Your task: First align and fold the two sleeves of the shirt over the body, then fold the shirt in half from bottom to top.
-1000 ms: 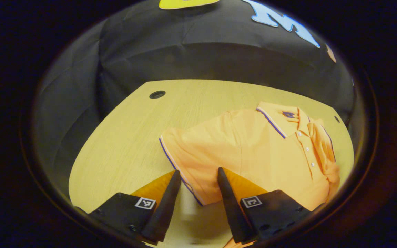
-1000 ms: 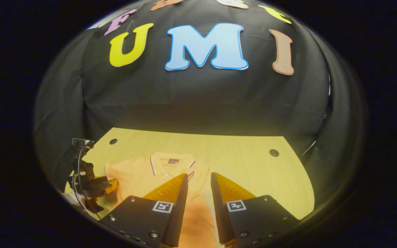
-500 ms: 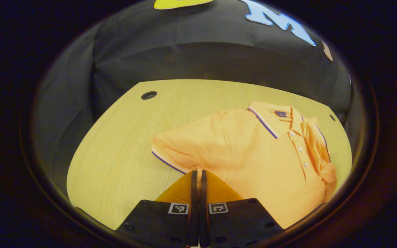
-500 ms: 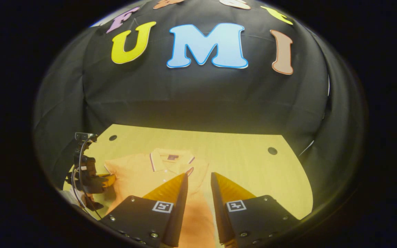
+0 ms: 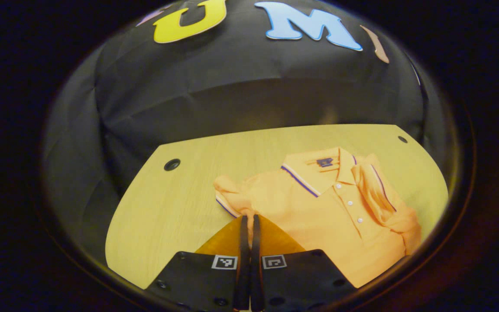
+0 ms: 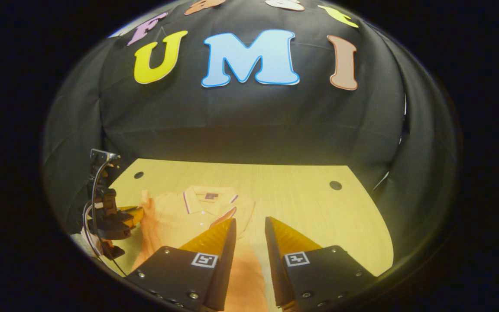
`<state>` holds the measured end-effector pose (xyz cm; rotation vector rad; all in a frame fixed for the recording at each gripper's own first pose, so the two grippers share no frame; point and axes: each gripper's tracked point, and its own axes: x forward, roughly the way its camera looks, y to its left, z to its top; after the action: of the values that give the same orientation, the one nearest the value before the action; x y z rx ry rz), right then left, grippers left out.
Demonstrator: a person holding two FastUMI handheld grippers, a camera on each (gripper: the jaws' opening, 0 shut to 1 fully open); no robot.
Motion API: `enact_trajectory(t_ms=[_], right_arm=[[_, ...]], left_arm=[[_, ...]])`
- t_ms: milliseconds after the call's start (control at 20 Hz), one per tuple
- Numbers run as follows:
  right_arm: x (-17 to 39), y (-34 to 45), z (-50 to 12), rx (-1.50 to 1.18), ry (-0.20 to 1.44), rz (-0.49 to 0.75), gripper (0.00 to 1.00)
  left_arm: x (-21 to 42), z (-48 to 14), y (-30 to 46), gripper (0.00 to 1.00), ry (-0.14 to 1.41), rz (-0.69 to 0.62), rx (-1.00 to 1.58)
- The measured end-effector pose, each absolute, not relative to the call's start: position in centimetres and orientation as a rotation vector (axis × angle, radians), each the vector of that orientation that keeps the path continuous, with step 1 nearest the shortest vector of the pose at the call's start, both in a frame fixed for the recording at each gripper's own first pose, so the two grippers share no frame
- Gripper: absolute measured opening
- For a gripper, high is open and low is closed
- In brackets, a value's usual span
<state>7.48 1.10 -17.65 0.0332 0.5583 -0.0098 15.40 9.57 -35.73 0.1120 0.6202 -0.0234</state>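
Item: orange polo shirt (image 5: 319, 208), knit fabric, lying face up on the pale wood-grain table (image 5: 167, 216). You see a small dark label (image 5: 324, 162) inside the collar; its writing is too small to read. The collar (image 5: 301, 177) carries a dark and white stripe along its edge, and a row of small white buttons (image 5: 348, 202) runs down the placket. In the left gripper view the far-side sleeve (image 5: 383, 199) lies folded over the body, its striped cuff showing.

Item: your left gripper (image 5: 249, 219). Its fingers are pressed together at the tips on the striped cuff of the near sleeve (image 5: 232, 197), which is bunched and lifted at the shirt's left edge. In the right gripper view you see this gripper (image 6: 134, 213) at the left side of the table, low, at the shirt's edge, with cables running up from its body.

Item: your right gripper (image 6: 249, 225). It hovers above the lower body of the shirt (image 6: 180, 216), fingers parted by a narrow gap, holding nothing.

Item: table fittings. Round dark cable holes (image 5: 172, 164) sit near the far corners; the tabletop has rounded corners.
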Motion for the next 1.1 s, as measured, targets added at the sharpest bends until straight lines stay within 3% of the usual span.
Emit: enact_trajectory(t_ms=[400, 750, 900, 1000, 1050, 1100], right_arm=[[4.7, -2.2, -18.3, 0.077, 0.563, -0.075, 0.42], [2.2, -5.1, -18.5, 0.107, 0.569, -0.130, 0.41], [1.5, -5.6, -18.8, 0.113, 0.574, -0.135, 0.42], [1.6, -5.0, -19.2, 0.122, 0.575, -0.129, 0.41], [1.6, -4.9, -19.2, 0.124, 0.576, -0.122, 0.41], [1.6, -4.7, -19.2, 0.126, 0.576, -0.114, 0.41]], left_arm=[[15.8, -33.8, -0.5, 0.07, 0.566, -0.217, 0.225], [14.7, -36.2, -3.8, 0.07, 0.593, -0.243, 0.252], [14.6, -36.0, -3.8, 0.13, 0.588, -0.237, 0.242], [14.4, -35.4, -3.5, 0.36, 0.579, -0.229, 0.240], [14.2, -34.9, -3.3, 0.36, 0.571, -0.221, 0.235], [14.0, -34.6, -3.4, 0.48, 0.573, -0.226, 0.219]])
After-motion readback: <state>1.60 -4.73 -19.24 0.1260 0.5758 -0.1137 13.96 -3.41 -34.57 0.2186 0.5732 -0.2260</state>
